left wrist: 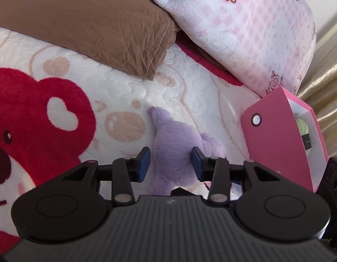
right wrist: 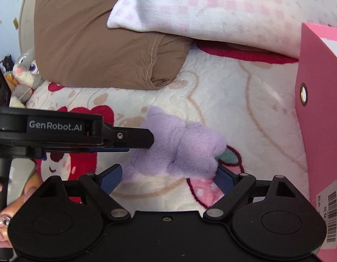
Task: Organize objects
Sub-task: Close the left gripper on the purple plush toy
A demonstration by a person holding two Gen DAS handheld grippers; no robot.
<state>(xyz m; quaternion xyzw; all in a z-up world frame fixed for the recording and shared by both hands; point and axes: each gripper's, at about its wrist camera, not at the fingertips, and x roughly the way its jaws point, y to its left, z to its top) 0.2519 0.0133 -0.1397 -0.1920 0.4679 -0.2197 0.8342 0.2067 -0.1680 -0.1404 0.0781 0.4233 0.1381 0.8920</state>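
Left wrist view shows my left gripper (left wrist: 170, 161) closed on the purple plush toy (left wrist: 175, 144) on the blanket (left wrist: 190, 91), to carry it. My right gripper (right wrist: 168, 174) stands wide around the toy, beside the pink box (left wrist: 277, 135), probably its destination.

"GenRobot.AI" stands in white on the left hand-held gripper (right wrist: 140, 140), mid-left of the right wrist view. The barcode label (right wrist: 330, 214) on the pink box (right wrist: 321, 131) is unreadable.

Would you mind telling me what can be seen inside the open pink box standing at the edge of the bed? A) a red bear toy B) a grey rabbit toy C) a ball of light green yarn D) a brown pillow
C: in the left wrist view, a ball of light green yarn with a dark label shows through the open side of the pink box.
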